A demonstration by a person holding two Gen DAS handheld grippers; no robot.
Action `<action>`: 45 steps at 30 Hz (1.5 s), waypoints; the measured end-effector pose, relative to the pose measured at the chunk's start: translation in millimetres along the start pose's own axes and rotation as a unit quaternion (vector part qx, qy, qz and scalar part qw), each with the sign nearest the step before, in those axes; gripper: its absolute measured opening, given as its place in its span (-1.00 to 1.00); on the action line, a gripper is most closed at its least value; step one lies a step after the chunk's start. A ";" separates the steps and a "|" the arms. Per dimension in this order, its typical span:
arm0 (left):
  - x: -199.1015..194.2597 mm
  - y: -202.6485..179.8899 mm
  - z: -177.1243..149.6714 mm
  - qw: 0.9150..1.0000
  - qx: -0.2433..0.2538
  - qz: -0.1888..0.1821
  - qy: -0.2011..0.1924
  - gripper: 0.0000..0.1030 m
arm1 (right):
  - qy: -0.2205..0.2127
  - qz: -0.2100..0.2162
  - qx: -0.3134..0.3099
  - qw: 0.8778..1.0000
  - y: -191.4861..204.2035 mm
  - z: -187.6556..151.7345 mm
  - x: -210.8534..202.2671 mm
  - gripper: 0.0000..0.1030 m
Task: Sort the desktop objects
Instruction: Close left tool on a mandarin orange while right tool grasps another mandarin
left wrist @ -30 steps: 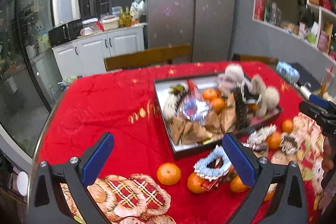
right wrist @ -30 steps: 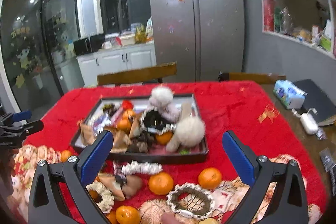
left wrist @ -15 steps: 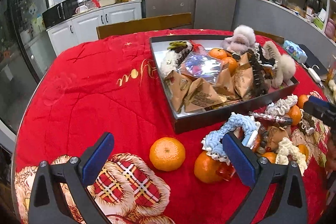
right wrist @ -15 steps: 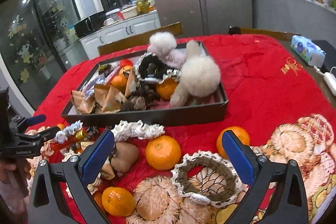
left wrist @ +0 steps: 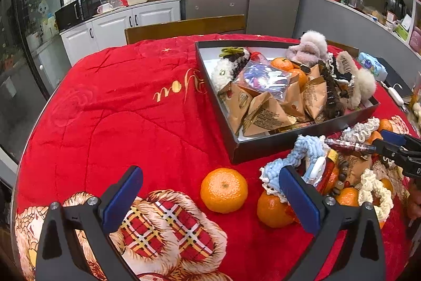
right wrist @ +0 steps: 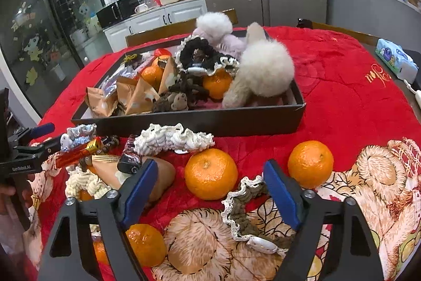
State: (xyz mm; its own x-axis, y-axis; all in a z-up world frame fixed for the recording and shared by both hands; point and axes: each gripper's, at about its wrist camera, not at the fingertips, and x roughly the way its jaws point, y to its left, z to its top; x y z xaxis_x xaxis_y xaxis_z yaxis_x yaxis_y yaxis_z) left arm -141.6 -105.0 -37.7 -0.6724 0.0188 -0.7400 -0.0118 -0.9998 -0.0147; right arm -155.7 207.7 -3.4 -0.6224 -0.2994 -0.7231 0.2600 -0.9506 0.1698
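Right wrist view: your right gripper sits low in the frame, jaws partly open and closing, pads not yet pressing on anything.
Between the jaws: one mandarin at centre, and the near rim of a brown crocheted scrunchie just below it, touching the right pad.
Handling, mandarin: you can expect it to be round, firm-skinned and light; take it across its widest part and squeeze gently, or it may roll out or bruise.
Handling, scrunchie: soft and limp; pinch one side of the ring, since it will sag.
Farther up: a white lace scrunchie lies against the front wall of the black tray, which is heaped with snack packets, fruit and fluffy items.
Left wrist view: your left gripper is wide open and empty; a mandarin lies between its jaws, a blue scrunchie beside the right pad.
Change since a second ago: both views have dropped closer to the red tablecloth, and your right jaws have narrowed from fully open.
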 end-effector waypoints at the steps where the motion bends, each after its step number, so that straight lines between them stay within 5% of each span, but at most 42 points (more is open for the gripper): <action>1: -0.5 -0.6 -1.1 1.000 0.005 0.011 -0.001 1.00 | 0.002 0.000 0.001 1.000 -0.6 -0.2 1.3 0.51; 9: 6.4 12.5 -4.6 1.000 -0.023 0.009 0.008 1.00 | 0.022 -0.007 0.007 1.000 -5.4 -2.8 8.3 0.10; 14: 20.9 25.5 -9.0 0.998 -0.057 -0.006 0.041 0.97 | 0.028 -0.007 0.005 1.000 -5.3 -3.2 10.3 0.09; 17: 17.4 23.4 -7.7 0.998 -0.043 -0.014 0.032 0.68 | 0.029 -0.004 0.007 1.000 -6.6 -3.8 9.9 0.06; 21: 13.6 17.2 -6.8 0.999 -0.027 -0.033 0.029 0.02 | 0.027 0.000 0.003 1.000 -4.2 -3.9 8.8 -0.17; 24: 11.6 14.4 -6.7 0.999 -0.019 -0.039 0.026 -0.16 | 0.026 -0.006 -0.009 1.000 0.7 -4.4 7.0 -0.20; 45: -18.0 10.1 0.9 0.999 0.000 -0.034 -0.002 -0.25 | -0.004 0.007 0.011 1.000 -4.3 4.3 -14.7 -0.21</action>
State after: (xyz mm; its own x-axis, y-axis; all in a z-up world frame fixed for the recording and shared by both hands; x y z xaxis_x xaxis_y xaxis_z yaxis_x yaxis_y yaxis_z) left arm -130.3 -115.5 -24.0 -0.6724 0.0872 -0.7350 -0.0578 -0.9962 -0.0654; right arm -150.8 215.8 9.4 -0.6244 -0.3128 -0.7158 0.2529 -0.9479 0.1937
